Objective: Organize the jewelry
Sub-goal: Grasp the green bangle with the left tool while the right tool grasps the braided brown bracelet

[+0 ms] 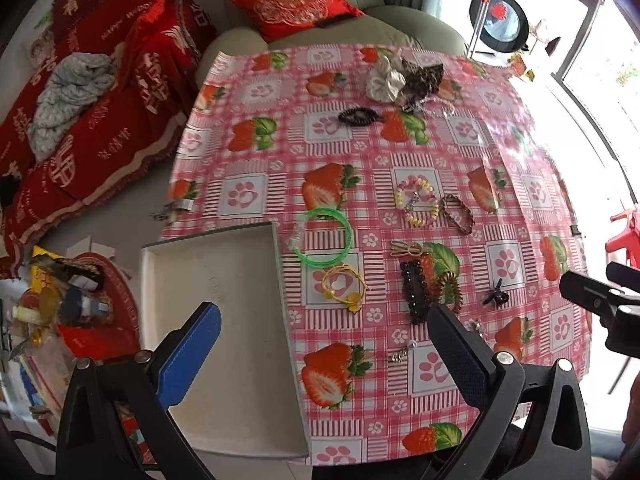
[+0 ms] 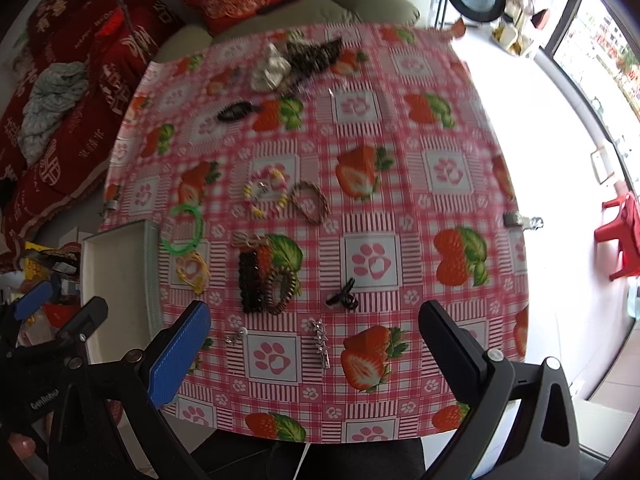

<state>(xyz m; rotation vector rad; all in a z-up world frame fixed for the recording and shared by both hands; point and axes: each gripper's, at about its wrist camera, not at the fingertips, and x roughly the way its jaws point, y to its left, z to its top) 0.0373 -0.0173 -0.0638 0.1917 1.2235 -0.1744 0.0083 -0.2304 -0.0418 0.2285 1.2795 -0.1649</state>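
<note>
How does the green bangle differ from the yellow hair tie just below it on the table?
The green bangle is a plain, even ring, bright green; the yellow hair tie is thin cord looped unevenly, with small yellow ornaments on it. The bangle looks wider across than the hair tie. The bangle sits close to the white tray, while the hair tie lies a little further from it. Both lie flat on the tablecloth, untouched by either gripper.
</note>
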